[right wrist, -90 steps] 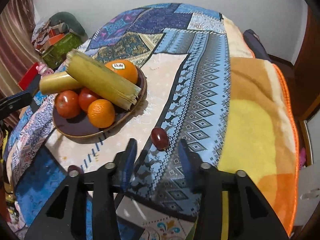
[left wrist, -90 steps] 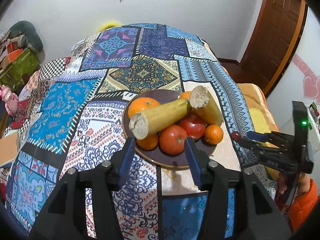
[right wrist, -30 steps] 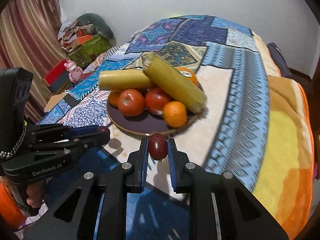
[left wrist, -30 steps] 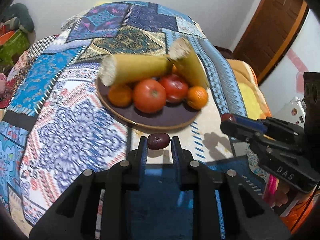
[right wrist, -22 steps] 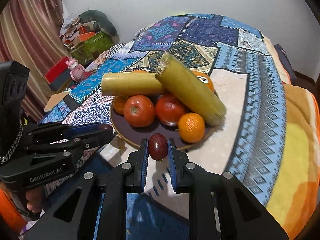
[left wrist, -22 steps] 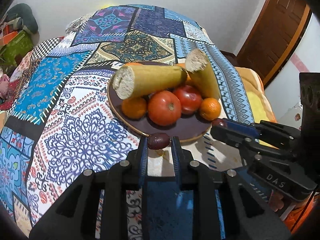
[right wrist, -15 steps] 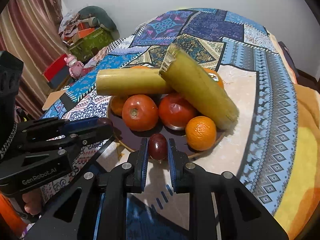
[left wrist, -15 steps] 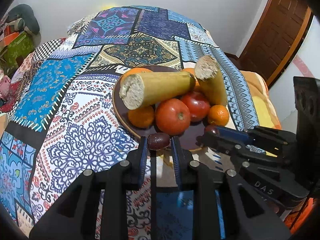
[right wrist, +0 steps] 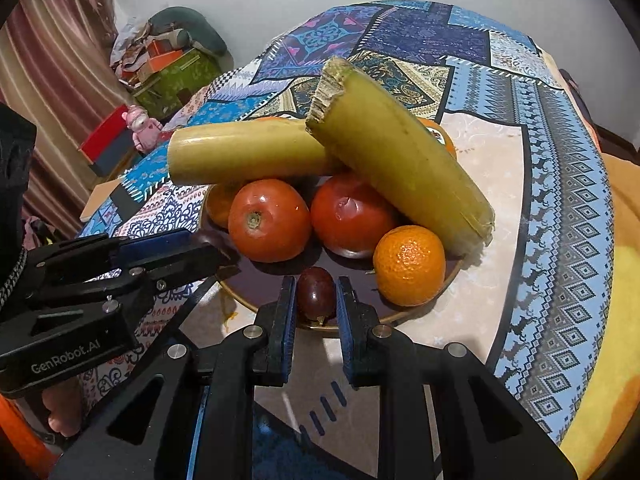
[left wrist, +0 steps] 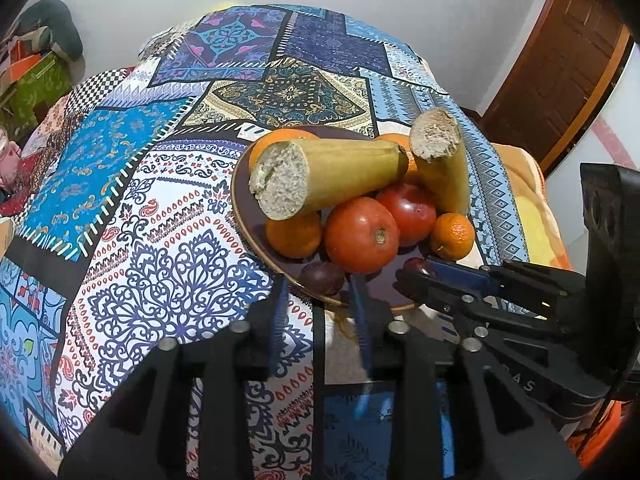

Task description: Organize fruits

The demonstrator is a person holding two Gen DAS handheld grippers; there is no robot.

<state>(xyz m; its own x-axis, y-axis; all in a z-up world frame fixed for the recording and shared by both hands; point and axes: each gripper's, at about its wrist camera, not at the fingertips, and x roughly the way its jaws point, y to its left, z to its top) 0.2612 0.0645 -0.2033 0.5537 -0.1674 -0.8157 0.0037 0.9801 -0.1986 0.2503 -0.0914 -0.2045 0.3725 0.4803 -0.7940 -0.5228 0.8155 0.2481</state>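
Right wrist view, bottom centre: the right gripper (right wrist: 316,294) has its jaws close on either side of a dark grape (right wrist: 316,289) over the front edge of the brown plate (right wrist: 256,282) — whether the pads press it I cannot tell. In the left wrist view the left gripper (left wrist: 318,300) is spread wide, and a second grape (left wrist: 322,278) lies loose between its tips on the plate rim (left wrist: 248,240), lower centre. I judge the risk is rolling: the round grapes sit at the lip and may slip off, and the two tools work close enough to collide.
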